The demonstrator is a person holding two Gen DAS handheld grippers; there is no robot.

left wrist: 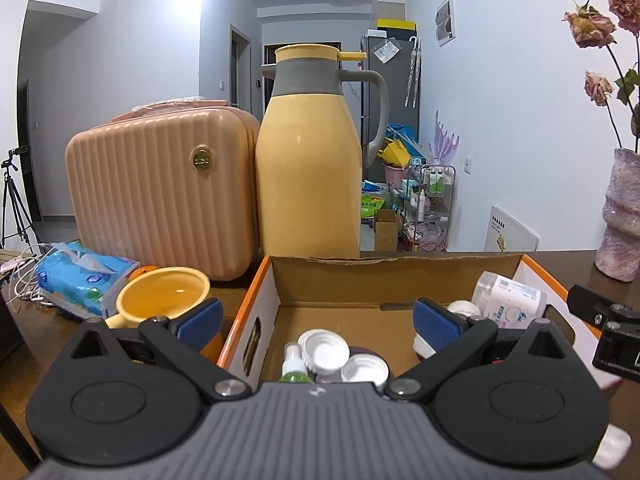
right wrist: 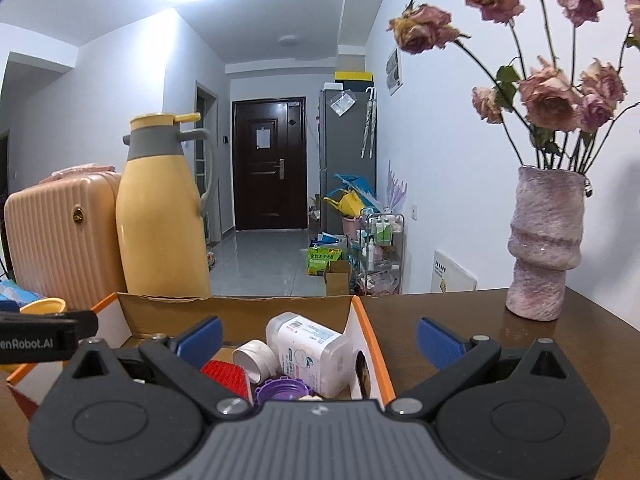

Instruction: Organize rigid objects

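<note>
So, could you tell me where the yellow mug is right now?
In the left wrist view, the yellow mug stands outside the cardboard box, by its left wall, beside the blue tissue pack.

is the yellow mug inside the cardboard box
No, the yellow mug stands on the table outside the cardboard box, just left of its orange-edged wall.

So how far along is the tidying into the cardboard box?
Mostly done: the cardboard box already holds white caps, a plastic bottle and a purple lid. Both the left gripper and right gripper are open and empty. The yellow cup remains outside.
</note>
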